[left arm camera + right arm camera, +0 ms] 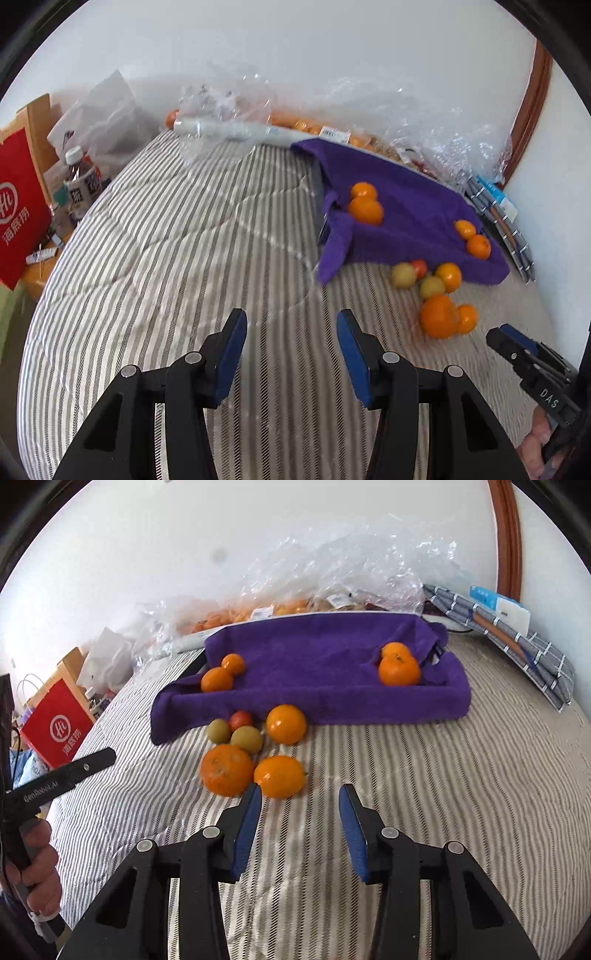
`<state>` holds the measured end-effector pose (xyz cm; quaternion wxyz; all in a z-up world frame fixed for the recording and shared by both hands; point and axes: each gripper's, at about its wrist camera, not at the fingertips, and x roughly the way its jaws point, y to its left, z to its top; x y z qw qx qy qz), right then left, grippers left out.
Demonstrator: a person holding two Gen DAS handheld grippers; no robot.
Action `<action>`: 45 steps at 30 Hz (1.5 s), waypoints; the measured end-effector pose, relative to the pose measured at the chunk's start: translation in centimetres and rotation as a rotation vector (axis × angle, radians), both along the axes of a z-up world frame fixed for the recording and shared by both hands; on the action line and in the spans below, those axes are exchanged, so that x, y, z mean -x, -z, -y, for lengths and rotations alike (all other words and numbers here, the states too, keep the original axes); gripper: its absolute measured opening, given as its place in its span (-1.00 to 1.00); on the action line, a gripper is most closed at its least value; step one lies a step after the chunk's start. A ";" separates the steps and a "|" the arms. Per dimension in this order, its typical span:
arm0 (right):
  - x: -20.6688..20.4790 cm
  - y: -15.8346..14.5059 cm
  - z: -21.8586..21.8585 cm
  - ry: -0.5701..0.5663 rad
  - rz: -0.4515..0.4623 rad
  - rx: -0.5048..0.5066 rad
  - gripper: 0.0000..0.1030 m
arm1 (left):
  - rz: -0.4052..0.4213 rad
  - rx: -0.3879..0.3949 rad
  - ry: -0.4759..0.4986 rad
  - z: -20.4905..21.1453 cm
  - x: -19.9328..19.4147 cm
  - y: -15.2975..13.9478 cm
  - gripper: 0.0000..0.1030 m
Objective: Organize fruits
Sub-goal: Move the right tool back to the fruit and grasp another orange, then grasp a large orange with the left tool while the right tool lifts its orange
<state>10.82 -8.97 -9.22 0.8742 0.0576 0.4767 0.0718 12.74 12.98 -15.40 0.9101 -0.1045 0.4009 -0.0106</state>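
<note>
A purple towel-lined tray (317, 701) (417, 206) lies on the striped bed. It holds two oranges at its left (217, 679) and two at its right (399, 670). In front of it a loose cluster lies on the bed: three oranges (279, 776), two yellow-green fruits (246, 739) and a small red one (241, 720); the cluster also shows in the left wrist view (437, 315). My right gripper (301, 794) is open and empty, its left finger just beside the nearest orange. My left gripper (291, 319) is open and empty over bare bedding.
Clear plastic bags with more oranges (280, 609) lie behind the tray against the wall. A folded grey checked cloth with a box (517, 642) lies at the right. A red paper bag (18, 218) and a bottle (79, 177) stand off the bed's left side.
</note>
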 end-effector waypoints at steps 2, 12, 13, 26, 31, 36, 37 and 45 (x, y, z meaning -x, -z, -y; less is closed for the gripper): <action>0.0 0.2 -0.4 -0.005 -0.009 0.002 -0.15 | -0.015 -0.006 -0.010 -0.1 0.0 0.6 -0.06; -1.5 1.6 -1.5 -0.036 -0.033 0.030 -0.15 | -0.023 -0.015 0.011 -0.3 0.2 2.0 -0.06; -1.8 1.8 -1.7 -0.044 -0.038 0.030 -0.15 | -0.020 -0.024 0.014 -0.2 0.1 2.1 -0.06; -3.8 3.0 -2.3 -0.070 -0.063 0.038 -0.21 | -0.008 -0.019 0.048 -0.3 0.0 2.2 0.13; -3.3 2.7 -2.0 -0.065 -0.043 0.031 -0.22 | -0.003 0.000 0.048 -0.3 0.0 2.1 0.13; -2.5 2.0 -1.1 -0.051 -0.017 0.053 -0.22 | 0.005 0.010 0.049 -0.3 0.1 2.1 0.13; -2.2 1.8 -0.7 -0.044 -0.011 0.057 -0.22 | 0.006 0.006 0.051 -0.3 0.2 2.0 0.13; -0.2 0.4 2.8 0.034 0.010 0.072 -0.22 | 0.040 0.023 0.145 3.3 -0.1 0.4 0.13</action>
